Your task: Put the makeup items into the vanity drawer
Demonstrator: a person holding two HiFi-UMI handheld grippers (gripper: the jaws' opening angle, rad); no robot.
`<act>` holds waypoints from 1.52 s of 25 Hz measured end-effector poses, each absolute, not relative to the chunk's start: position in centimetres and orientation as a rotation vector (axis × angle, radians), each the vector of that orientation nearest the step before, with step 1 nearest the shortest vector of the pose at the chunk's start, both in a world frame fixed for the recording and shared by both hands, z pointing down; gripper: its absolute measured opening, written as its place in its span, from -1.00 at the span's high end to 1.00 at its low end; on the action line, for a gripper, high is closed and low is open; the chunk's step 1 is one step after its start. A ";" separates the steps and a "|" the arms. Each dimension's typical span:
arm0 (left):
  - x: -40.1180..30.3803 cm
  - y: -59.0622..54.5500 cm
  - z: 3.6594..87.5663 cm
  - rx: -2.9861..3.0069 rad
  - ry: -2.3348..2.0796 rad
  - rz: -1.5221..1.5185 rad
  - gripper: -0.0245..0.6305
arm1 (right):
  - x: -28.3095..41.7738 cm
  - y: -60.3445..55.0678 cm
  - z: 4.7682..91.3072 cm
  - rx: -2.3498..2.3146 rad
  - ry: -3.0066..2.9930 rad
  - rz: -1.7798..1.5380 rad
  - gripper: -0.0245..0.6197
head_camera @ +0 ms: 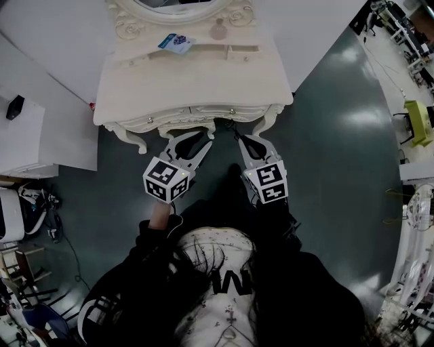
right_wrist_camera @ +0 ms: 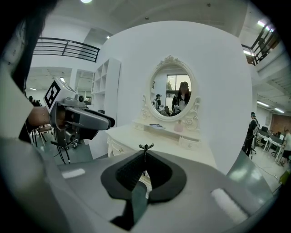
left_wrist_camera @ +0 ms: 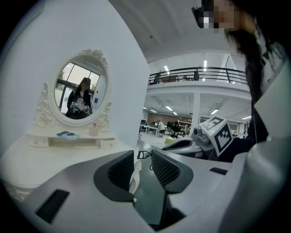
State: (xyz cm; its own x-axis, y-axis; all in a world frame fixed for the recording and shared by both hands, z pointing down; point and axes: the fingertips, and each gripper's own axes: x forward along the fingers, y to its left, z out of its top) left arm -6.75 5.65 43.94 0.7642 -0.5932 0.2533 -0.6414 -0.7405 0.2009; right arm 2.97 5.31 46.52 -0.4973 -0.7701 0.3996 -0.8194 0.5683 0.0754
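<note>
Now, left gripper [head_camera: 190, 144] (jaws apart) and right gripper [head_camera: 249, 141] (together) face the vanity [head_camera: 193, 85].

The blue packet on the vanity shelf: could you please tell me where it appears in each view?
Head view: blue packet near the top, left of centre, just below the mirror.
Left gripper view: blue packet at the left, under the mirror.
Right gripper view: blue packet near the centre, under the mirror's lower left.
Shared landmark: the oval mirror.

Smooth cream-painted vanity [head_camera: 196, 81] with carved trim; glossy dark floor [head_camera: 339, 156]; glassy oval mirror [right_wrist_camera: 172, 93].
</note>
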 end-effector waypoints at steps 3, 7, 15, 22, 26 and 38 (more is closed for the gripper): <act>-5.6 3.4 44.3 2.679 -0.970 0.244 0.55 | 4.0 3.0 46.8 1.272 -2.420 0.168 0.87; -3.7 -0.9 44.5 2.671 -0.998 0.244 0.55 | 6.1 -1.5 47.1 1.249 -2.426 0.154 0.87; 0.6 -9.5 43.0 2.644 -1.083 0.223 0.55 | 10.6 -11.0 45.9 1.181 -2.458 0.129 0.87; 3.7 -14.4 43.4 2.610 -1.141 0.239 0.55 | 13.6 -16.5 46.7 1.124 -2.485 0.140 0.87; 5.1 -15.6 44.0 2.592 -1.156 0.257 0.55 | 14.7 -18.7 47.5 1.097 -2.496 0.159 0.87; 5.2 -17.2 44.8 2.543 -1.191 0.328 0.55 | 15.0 -20.6 49.3 1.065 -2.519 0.229 0.87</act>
